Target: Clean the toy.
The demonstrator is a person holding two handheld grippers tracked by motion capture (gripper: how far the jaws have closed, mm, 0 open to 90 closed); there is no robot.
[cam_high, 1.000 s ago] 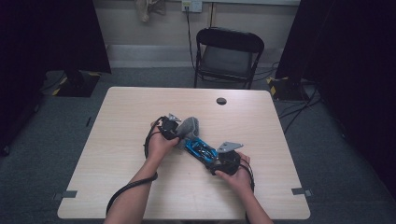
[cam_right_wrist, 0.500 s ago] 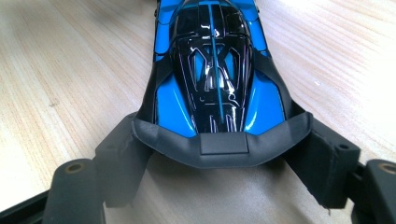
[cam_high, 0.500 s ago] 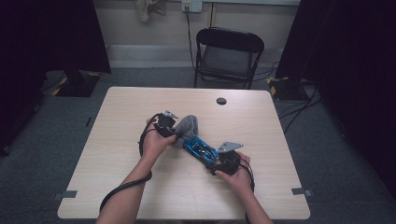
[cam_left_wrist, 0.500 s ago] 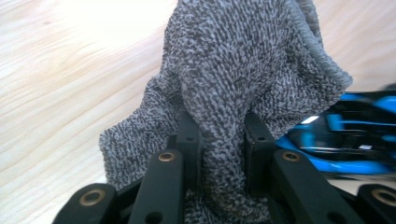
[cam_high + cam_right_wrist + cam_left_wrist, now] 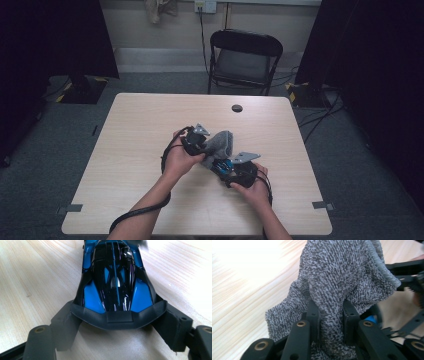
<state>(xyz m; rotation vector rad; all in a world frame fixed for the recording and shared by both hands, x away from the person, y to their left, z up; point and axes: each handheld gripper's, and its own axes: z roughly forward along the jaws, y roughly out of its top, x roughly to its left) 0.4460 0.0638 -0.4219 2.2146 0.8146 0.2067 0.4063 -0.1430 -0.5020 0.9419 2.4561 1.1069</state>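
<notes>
Grey knitted cloth (image 5: 342,285) is pinched in the left gripper (image 5: 331,320), a thick fold of it squeezed between the two black fingers (image 5: 313,315), and the rest bunches up and hangs over toward the other tool. In the high view the cloth (image 5: 220,142) sits near the middle of the pale wooden table (image 5: 125,150), just right of the left gripper (image 5: 196,140), whose grey three-cornered plate tops it.

The right gripper (image 5: 117,322) holds a blue and black toy car (image 5: 115,280) — its fingers (image 5: 65,322) are closed on the dark rear wing, one pressing at each end, and the car points away along the table. In the high view the right gripper (image 5: 240,172) lies just below and right of the cloth, with a small patch of the car's blue (image 5: 223,166) showing between cloth and gripper; whether the cloth actually touches the car cannot be made out.

The person's left hand (image 5: 177,160) and right hand (image 5: 252,187) wrap the two tools, forearms coming in from the near edge. A cable (image 5: 135,217) trails off the left tool across the table. Further back, a small dark round disc (image 5: 237,108) lies near the far edge, well apart from the work — behind it stands a black folding chair (image 5: 243,60).
</notes>
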